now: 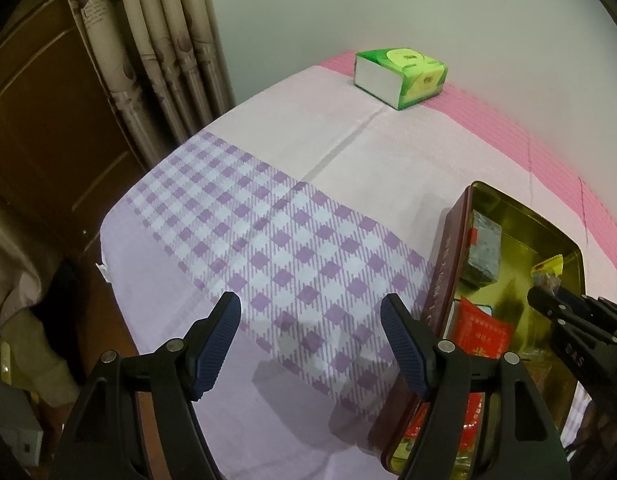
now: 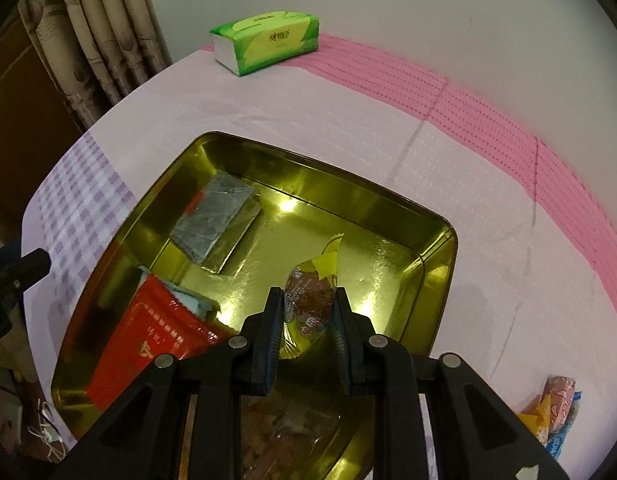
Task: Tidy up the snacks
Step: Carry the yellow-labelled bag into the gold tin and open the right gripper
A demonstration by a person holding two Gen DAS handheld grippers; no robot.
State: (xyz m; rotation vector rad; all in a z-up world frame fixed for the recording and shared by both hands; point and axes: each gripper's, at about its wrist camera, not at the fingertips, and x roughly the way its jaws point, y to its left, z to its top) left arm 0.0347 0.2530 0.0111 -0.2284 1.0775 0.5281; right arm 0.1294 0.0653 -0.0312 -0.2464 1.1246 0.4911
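Observation:
In the right wrist view my right gripper (image 2: 308,296) is shut on a small clear snack packet (image 2: 313,278) with a yellow twisted end. It hangs over the gold inside of an open tin (image 2: 428,216). Inside the tin lie a silver-grey packet (image 2: 214,216) and a red packet (image 2: 148,328). In the left wrist view my left gripper (image 1: 310,320) stands open over the purple checked cloth (image 1: 292,240), left of the tin (image 1: 468,208), with nothing between its fingers. The right gripper (image 1: 548,300) shows there too, with the snack packet (image 1: 546,276).
A green tissue pack (image 2: 268,40) lies at the far edge of the table by the wall. Several loose snack packets (image 2: 556,412) lie on the cloth to the right of the tin. Curtains (image 1: 148,40) and a brown door hang beyond the table's left edge.

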